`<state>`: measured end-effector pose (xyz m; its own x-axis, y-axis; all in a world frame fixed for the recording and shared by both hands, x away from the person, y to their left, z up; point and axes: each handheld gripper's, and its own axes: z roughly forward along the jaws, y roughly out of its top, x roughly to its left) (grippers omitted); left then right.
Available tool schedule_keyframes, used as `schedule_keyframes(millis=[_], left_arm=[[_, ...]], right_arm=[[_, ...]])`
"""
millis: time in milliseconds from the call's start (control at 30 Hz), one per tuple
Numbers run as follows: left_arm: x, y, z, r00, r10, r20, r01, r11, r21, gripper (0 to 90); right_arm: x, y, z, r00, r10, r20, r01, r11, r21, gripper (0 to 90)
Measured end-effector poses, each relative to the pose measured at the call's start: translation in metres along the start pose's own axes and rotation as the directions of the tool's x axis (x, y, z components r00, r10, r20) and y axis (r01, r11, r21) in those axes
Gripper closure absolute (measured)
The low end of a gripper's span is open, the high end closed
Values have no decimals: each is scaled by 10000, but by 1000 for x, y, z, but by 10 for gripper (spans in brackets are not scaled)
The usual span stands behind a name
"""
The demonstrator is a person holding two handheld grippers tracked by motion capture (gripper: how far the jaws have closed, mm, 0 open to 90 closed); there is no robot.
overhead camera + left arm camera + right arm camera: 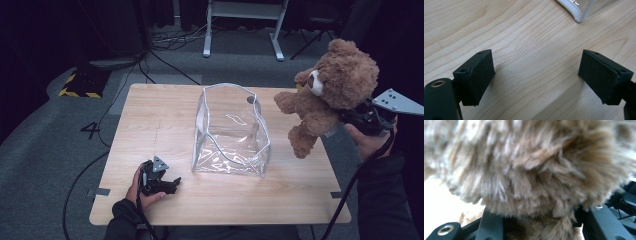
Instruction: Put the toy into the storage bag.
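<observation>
Right claw (345, 120) tips behind teddy bear (330, 90)

Brown teddy bear (334, 87) with white muzzle, clear bag (231, 132) with white trim, pale wood-grain table (150, 120)

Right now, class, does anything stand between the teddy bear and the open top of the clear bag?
Nothing visible does. The teddy bear, held in the right hand-held gripper, hangs above the table's right edge, beside the clear bag. The bag's mouth gapes upward, with only open air between them.
</observation>
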<state>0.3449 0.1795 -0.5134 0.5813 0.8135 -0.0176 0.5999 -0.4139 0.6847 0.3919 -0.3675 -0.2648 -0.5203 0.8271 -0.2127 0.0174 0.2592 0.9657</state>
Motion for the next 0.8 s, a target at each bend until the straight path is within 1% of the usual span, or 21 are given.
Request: schedule_keyframes(millis=[267, 367, 467, 567, 633, 800], left_arm=[[0, 0, 0, 10000, 11, 7, -11, 10000, 5, 133], [0, 0, 0, 10000, 2, 1, -2, 10000, 3, 133], [0, 0, 0, 10000, 2, 1, -2, 10000, 3, 133], [0, 0, 0, 10000, 1, 2, -1, 10000, 3, 133], [0, 0, 0, 10000, 4, 1, -4, 10000, -7, 132], [0, 0, 0, 10000, -2, -2, 2, 10000, -6, 131]], right_arm=[[2, 23, 1, 9998, -190, 92, 191, 9997, -148, 541], [5, 29, 1, 9998, -216, 18, 216, 9994, -265, 541], [8, 33, 3, 9999, -102, -104, 98, 9992, -389, 541], [11, 35, 6, 9998, -109, -168, 102, 9991, -406, 541], [17, 39, 10, 9997, -182, -190, 174, 9990, -418, 541], [21, 46, 11, 9993, -172, -347, 153, 9984, -540, 540]])
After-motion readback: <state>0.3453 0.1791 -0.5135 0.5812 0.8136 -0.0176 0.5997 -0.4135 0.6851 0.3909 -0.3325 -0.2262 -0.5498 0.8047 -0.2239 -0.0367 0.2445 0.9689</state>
